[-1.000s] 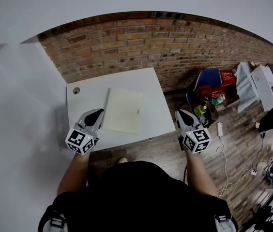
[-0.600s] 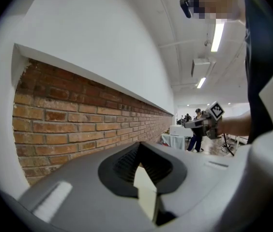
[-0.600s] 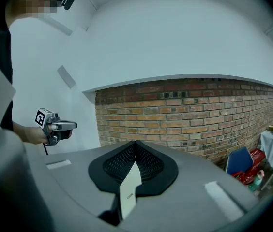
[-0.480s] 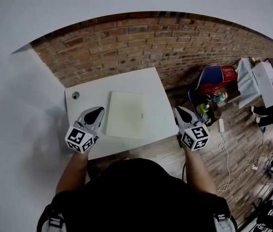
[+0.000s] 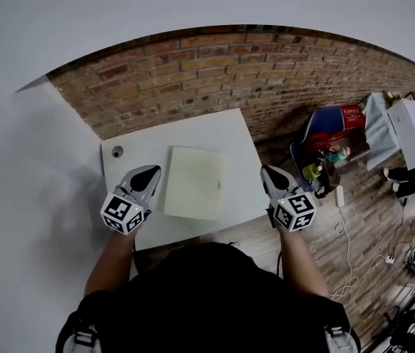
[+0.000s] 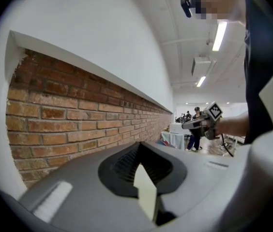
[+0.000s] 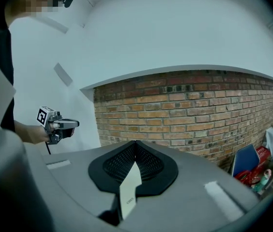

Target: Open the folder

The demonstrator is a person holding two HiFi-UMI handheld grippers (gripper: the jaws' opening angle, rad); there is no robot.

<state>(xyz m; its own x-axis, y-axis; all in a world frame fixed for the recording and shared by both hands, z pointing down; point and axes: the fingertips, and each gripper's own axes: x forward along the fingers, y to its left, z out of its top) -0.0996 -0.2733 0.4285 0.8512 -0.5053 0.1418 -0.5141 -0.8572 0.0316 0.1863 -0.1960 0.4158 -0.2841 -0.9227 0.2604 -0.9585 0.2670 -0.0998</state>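
Folder: lies flat and closed, about the middle of the white desk.
Left tongs: pressed together, nothing between them; I hold them just left of the folder, over the desk, apart from the cover.
Right tongs: pressed together, empty; right of the folder, by the desk's edge, not touching it.
Opening edge: a small mark shows near the folder's right edge; possibly the free side, too small to confirm.
Done: nothing; cover not lifted.
Remaining: reach the folder, catch the cover's free edge, swing it open.
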